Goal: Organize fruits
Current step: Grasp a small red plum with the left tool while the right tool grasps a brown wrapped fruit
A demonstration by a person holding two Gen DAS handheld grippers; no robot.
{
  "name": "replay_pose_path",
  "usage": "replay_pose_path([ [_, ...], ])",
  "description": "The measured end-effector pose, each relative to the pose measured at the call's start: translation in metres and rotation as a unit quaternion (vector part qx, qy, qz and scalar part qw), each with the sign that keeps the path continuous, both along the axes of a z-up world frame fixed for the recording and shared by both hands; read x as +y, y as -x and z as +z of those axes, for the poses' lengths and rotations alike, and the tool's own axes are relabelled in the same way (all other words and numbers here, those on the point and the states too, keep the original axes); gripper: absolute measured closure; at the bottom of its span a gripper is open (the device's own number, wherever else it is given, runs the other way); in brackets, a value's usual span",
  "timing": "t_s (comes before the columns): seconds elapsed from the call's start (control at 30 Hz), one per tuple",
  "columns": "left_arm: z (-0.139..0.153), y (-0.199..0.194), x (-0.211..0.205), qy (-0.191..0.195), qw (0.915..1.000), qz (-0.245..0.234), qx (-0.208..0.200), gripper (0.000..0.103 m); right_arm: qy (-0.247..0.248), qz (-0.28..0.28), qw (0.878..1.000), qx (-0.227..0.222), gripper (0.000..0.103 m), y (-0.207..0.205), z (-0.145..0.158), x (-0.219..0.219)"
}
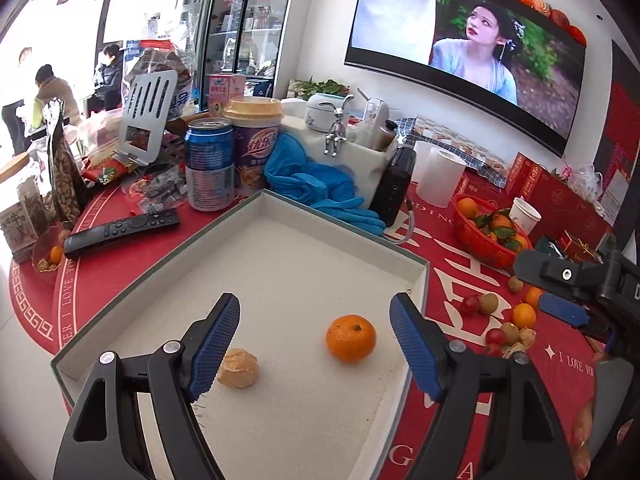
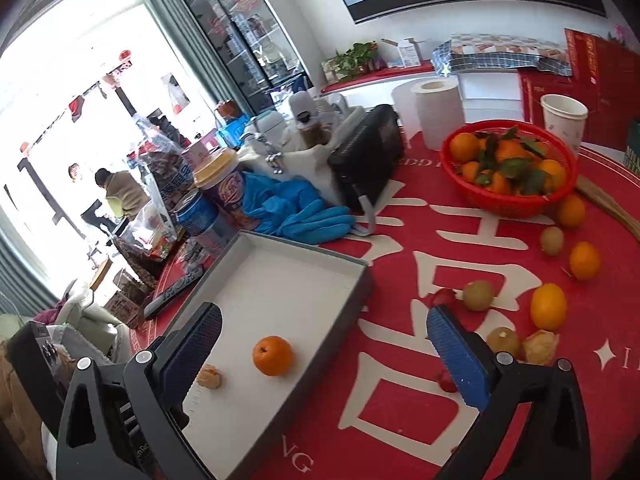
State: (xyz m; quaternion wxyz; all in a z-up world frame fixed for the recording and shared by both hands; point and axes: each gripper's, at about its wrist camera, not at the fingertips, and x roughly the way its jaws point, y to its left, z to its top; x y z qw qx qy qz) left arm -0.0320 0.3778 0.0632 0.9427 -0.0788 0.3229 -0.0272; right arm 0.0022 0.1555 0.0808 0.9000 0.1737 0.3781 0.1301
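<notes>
Already the orange (image 1: 351,337) and a husked berry (image 1: 238,368) lay in the white tray (image 1: 280,216) at lower centre. Both the left gripper (image 1: 316,336) and right gripper (image 2: 324,344) stood wide, empty. Loose fruit (image 2: 548,306) lay right; a good next pick would centre one piece between the pads.

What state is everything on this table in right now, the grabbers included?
Left gripper: open, empty.
Right gripper: wide open, empty.
Shallow box: lidless, holding two fruits.
Mandarin: resting in box.
Husked physalis: resting in box.
Red basket: full of mandarins.
Blue can: upright, opened.
</notes>
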Motion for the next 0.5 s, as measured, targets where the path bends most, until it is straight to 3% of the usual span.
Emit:
replay_pose_path([
  [0.23, -0.004, 0.003, -0.026, -0.016, 0.9995, -0.027, 0.001, 0.022, 0.019, -0.096, 0.994, 0.047, 0.000, 0.012, -0.021, -0.071],
  [0.5, -0.012, 0.007, -0.056, -0.033, 0.9967, -0.074, 0.006, 0.022, 0.038, -0.203, 0.973, 0.100, 0.000, 0.033, -0.052, -0.146],
])
